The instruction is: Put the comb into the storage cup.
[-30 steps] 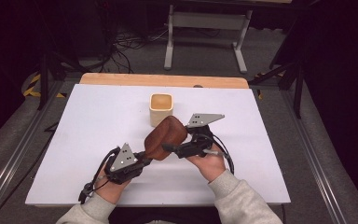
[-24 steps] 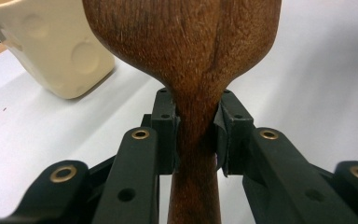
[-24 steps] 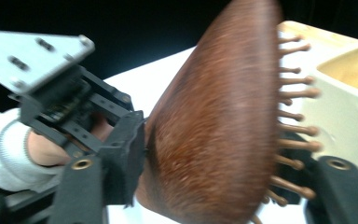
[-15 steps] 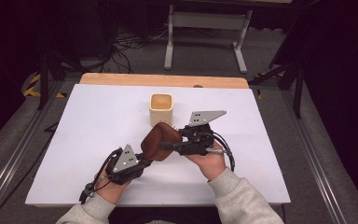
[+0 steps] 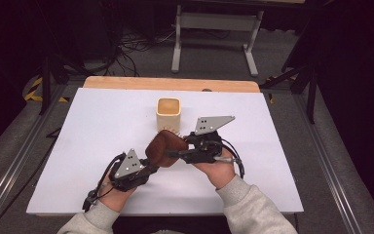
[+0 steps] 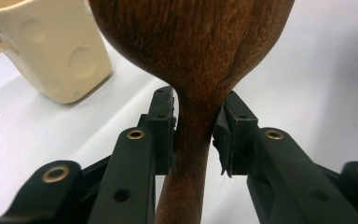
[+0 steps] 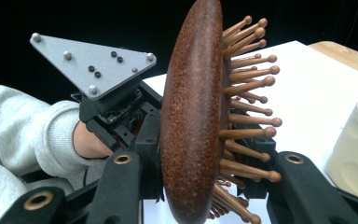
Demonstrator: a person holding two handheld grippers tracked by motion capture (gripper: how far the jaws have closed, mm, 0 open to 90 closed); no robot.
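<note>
Two claws gripping one wooden hairbrush (image 5: 164, 147) above white surface (image 5: 87, 146): left claw (image 5: 152, 165) clamping its neck, right claw (image 5: 175, 152) just closing across the head, near cream cup (image 5: 168, 113)

Matt brown wooden hairbrush (image 5: 163, 147) with smooth wooden pins; glossy cream holder (image 5: 168, 113).
</note>
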